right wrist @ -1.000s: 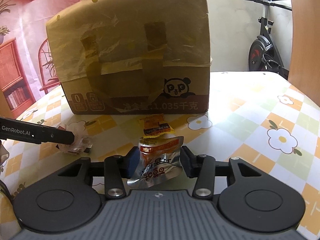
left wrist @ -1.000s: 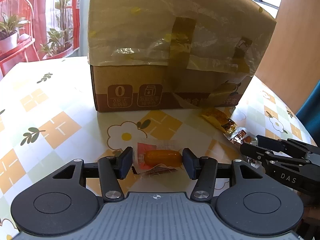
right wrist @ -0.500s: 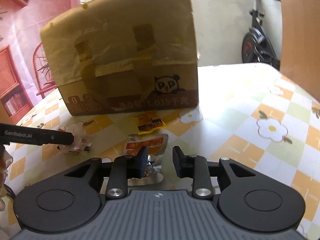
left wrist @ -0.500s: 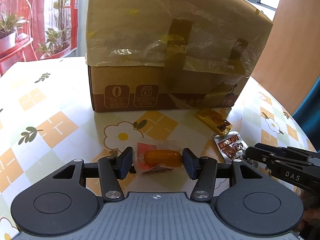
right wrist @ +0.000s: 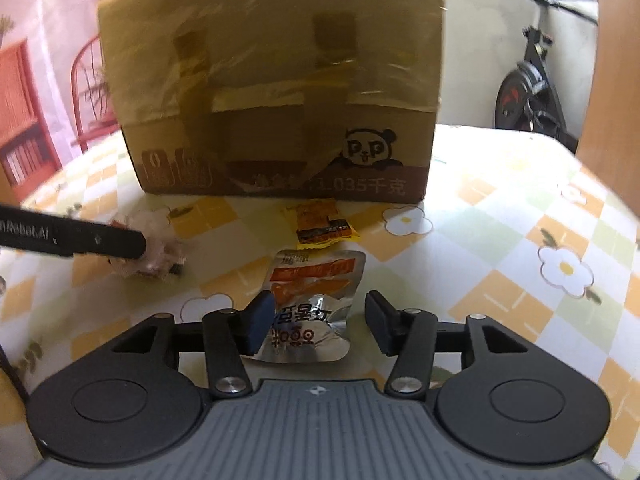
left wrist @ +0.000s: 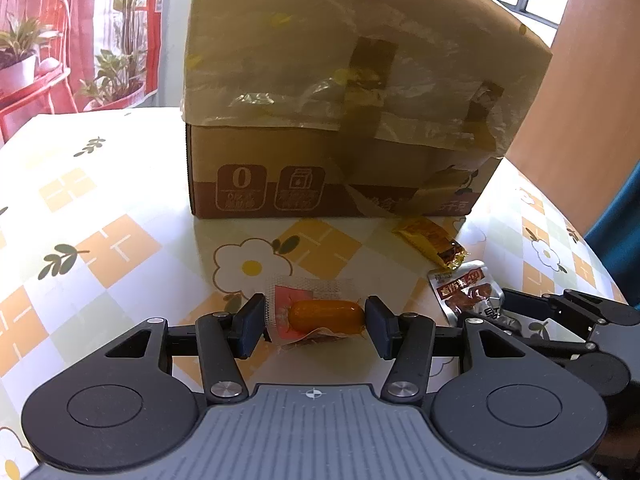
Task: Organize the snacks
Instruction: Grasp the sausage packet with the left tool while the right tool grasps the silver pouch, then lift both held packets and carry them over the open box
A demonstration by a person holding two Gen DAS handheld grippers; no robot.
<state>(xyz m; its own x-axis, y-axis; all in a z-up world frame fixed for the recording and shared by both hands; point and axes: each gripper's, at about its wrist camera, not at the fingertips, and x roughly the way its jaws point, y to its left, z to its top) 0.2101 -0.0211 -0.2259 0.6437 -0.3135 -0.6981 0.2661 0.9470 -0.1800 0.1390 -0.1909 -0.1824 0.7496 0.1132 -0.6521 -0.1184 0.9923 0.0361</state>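
Observation:
My left gripper is shut on a clear-wrapped orange sausage snack, held just above the table. It also shows in the right wrist view at the left. My right gripper is open around a silver and orange snack pouch that lies on the table; the left pad touches it, the right pad stands apart. The pouch also shows in the left wrist view. A yellow snack packet lies just in front of the cardboard box, which is taped and stands behind everything.
The table has a checked cloth with flowers. An exercise bike stands behind the table at the right. A red chair and plants stand past the table's left edge. A wooden panel is at the right.
My right gripper let go of the silver pouch, which dropped onto the table. It closed in briefly, then opened wide around the pouch. My left gripper still holds the sausage.

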